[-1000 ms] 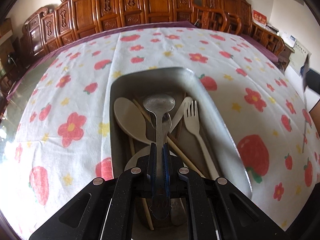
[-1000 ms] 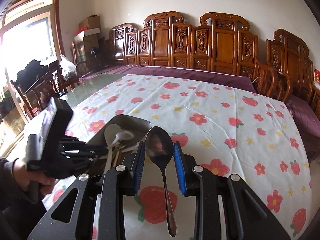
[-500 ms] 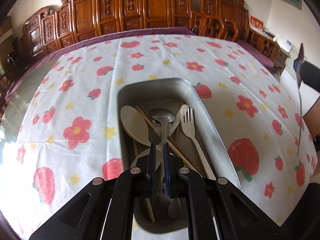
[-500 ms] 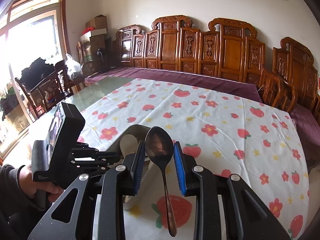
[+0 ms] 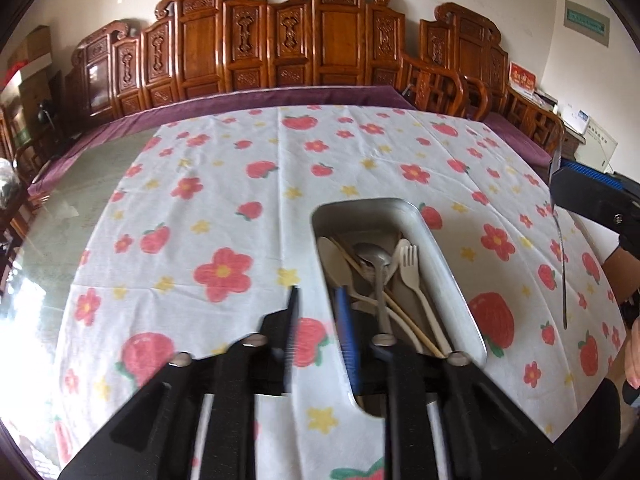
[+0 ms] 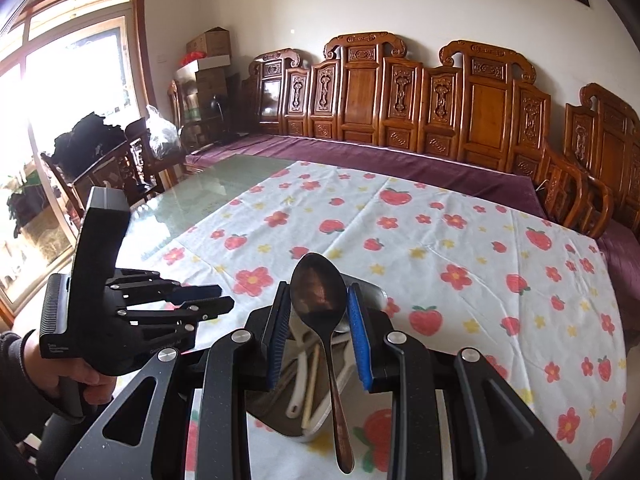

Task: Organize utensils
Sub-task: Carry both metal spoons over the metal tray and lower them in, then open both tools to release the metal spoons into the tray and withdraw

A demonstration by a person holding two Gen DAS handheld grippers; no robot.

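Left gripper (image 5: 318,328): jaws apart, empty, beside metal tray (image 5: 448,264). Right gripper (image 6: 319,330): clamps dark spoon (image 6: 320,300), apparently above the tray, partly obscuring it.

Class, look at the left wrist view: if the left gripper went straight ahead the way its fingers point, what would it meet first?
Probably the flowered tablecloth. The left gripper is open and points at bare cloth beside the metal tray; its right finger overlaps the tray's near-left rim, though depth is unclear.
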